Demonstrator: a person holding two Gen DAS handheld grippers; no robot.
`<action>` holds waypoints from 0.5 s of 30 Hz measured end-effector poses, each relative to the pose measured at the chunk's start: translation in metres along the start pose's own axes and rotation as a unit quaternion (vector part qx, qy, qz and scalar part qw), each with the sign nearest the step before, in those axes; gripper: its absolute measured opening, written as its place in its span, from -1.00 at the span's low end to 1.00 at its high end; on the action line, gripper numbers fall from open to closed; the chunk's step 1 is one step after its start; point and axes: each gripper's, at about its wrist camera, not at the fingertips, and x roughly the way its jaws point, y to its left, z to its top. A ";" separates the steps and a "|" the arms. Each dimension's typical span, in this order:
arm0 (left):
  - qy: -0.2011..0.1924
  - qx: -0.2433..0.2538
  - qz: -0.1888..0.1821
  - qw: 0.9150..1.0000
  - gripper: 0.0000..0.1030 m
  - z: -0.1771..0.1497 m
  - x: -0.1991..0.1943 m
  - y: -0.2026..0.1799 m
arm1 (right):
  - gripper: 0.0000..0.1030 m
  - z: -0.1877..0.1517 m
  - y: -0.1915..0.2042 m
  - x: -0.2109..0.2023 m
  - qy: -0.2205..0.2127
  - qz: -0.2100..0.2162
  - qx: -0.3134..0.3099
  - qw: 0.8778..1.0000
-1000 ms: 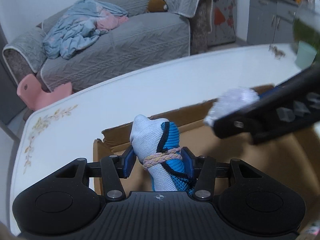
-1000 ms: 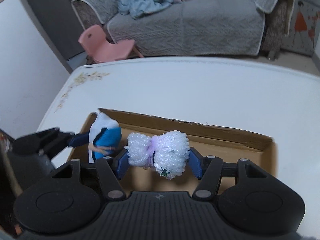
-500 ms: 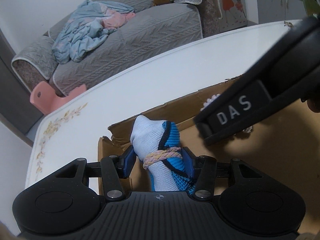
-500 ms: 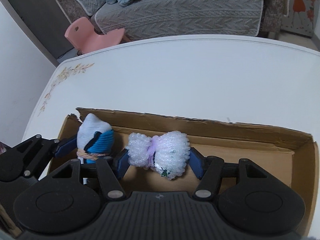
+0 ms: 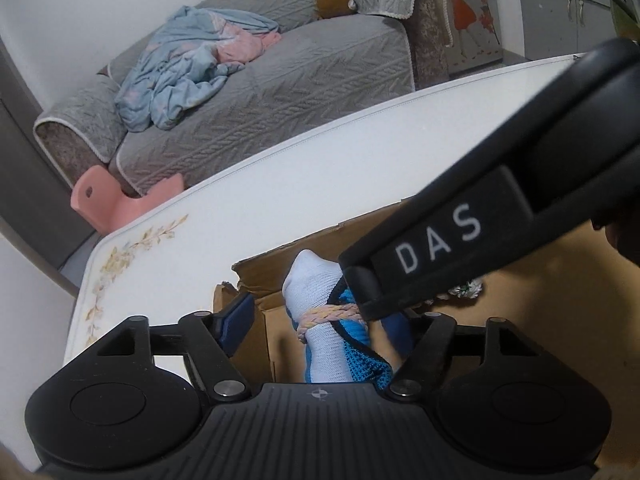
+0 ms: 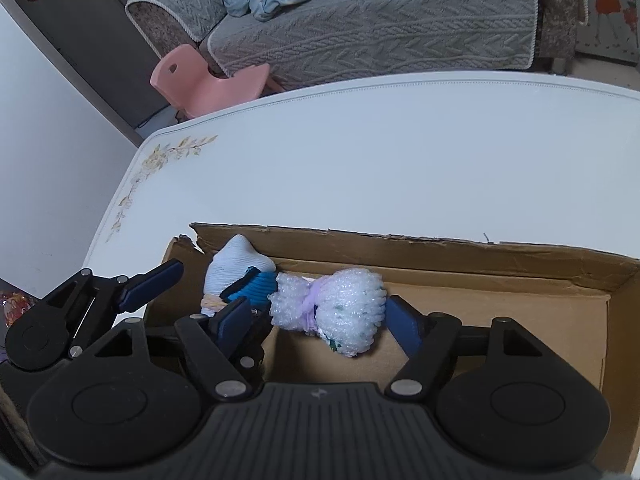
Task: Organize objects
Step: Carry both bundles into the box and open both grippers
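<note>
1. Between the blue pads of the left hand-held gripper (image 5: 320, 322) sits a white and blue sock bundle (image 5: 320, 300) tied with a braided band; the jaws are opening and the left pad stands clear of the sock, while the right pad is hidden behind the other tool.
2. Ahead of the right hand-held gripper (image 6: 320, 314) lies a white fluffy bundle (image 6: 336, 304) cinched with a lilac tie; its jaws are opening too, with the bundle between them and both pads apart from it.
3. Both bundles rest inside a cardboard box (image 6: 460, 252), near its far wall, the sock bundle in the left corner and touching the fluffy one.
4. Under the box is a white tabletop (image 6: 380, 152) with a floral corner print.
5. Beyond the tabletop stand a grey sofa (image 5: 280, 80) and a pink chair (image 6: 200, 80).
</note>
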 end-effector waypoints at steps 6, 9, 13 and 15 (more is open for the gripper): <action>-0.002 -0.010 -0.002 1.000 0.56 0.001 -0.010 0.006 | 0.43 0.003 0.001 -0.010 -0.006 0.007 0.005 1.000; 0.003 -0.029 -0.014 0.999 0.65 0.000 -0.015 0.013 | 0.46 0.003 0.004 -0.013 -0.001 0.000 0.001 1.000; 0.018 -0.063 -0.036 0.997 0.65 -0.003 -0.021 0.024 | 0.54 0.001 0.007 -0.023 -0.007 -0.003 -0.004 1.000; 0.026 -0.084 -0.051 0.995 0.65 -0.005 -0.022 0.031 | 0.57 0.000 0.009 -0.029 -0.011 -0.016 -0.015 1.000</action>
